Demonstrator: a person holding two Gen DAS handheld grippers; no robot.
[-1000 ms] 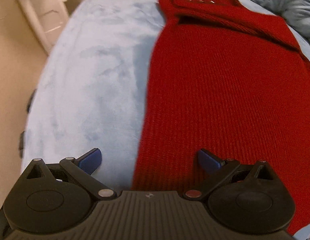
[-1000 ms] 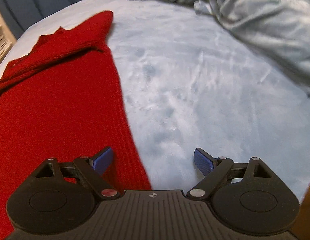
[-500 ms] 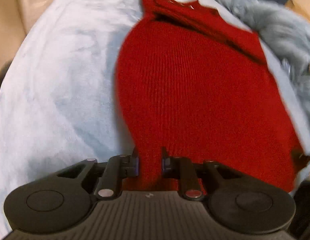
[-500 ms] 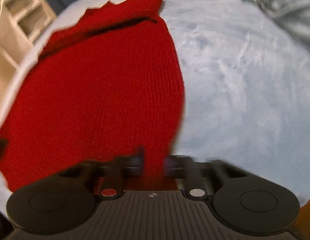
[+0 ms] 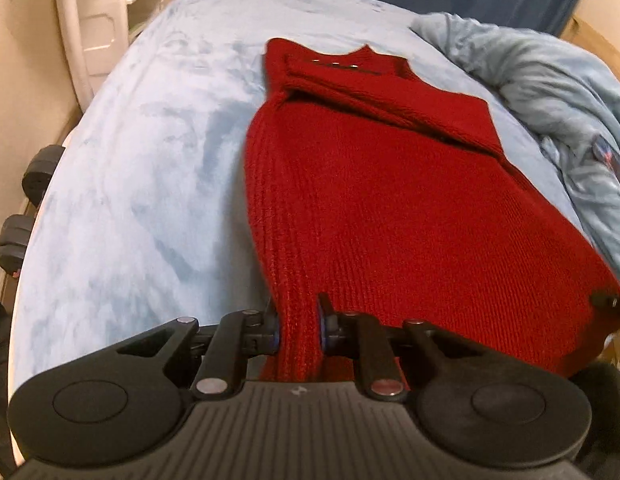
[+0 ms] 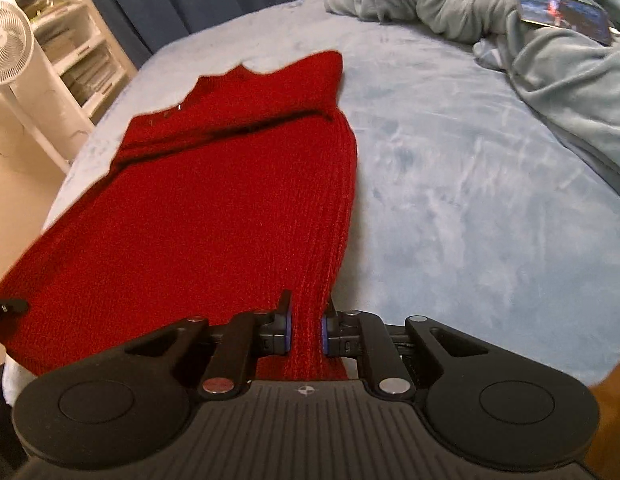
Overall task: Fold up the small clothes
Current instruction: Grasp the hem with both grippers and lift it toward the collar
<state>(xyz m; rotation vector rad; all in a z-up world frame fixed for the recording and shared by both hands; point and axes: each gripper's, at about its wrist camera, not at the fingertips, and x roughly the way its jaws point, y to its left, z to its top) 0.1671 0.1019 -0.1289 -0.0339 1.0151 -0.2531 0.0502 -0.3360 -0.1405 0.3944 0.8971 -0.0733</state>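
Our left tool (image 5: 299,326) and right tool (image 6: 306,330) each clamp red sweater (image 5: 390,184) hem corners, hem itself hidden behind tool bodies, bed (image 5: 142,152) beneath

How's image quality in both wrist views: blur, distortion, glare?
Left wrist: strong fisheye bending; red sweater slightly soft, left gripper sharp; no glare. Right wrist: same bending, sweater neckline edge smeared, right gripper crisp, phone screen bright.

Left hand-held gripper (image 5: 300,328) has its two fingers pinched tight on red knit fabric. Right hand-held gripper (image 6: 306,330) does the same, fingers pointing forward, held low.
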